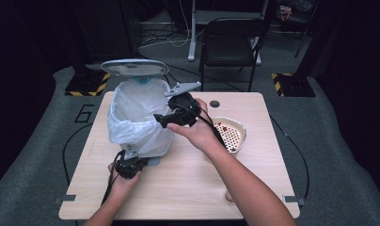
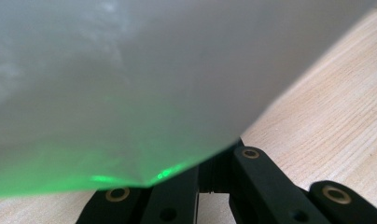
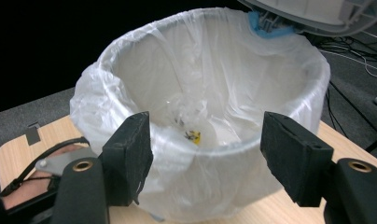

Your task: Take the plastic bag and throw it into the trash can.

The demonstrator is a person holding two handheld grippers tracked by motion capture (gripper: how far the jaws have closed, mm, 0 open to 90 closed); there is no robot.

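Note:
A bin lined with a white plastic bag (image 1: 136, 117) stands on the left of the table, its grey lid (image 1: 134, 67) raised behind it. My left gripper (image 1: 129, 164) lies low on the table against the bin's foot. In the left gripper view the jaws (image 2: 214, 179) sit close together and their tips run under the white bin wall (image 2: 130, 84). My right gripper (image 1: 161, 118) hovers at the bin's right rim, open, with nothing between its pads (image 3: 205, 149). It looks down into the bag (image 3: 200, 93), where a small yellow scrap (image 3: 194, 136) lies at the bottom.
A white colander-like bowl (image 1: 230, 134) with red-dotted holes sits to the right of the right hand. The wooden table (image 1: 188, 183) has bare room at the front. A black chair (image 1: 230, 37) stands beyond the far edge.

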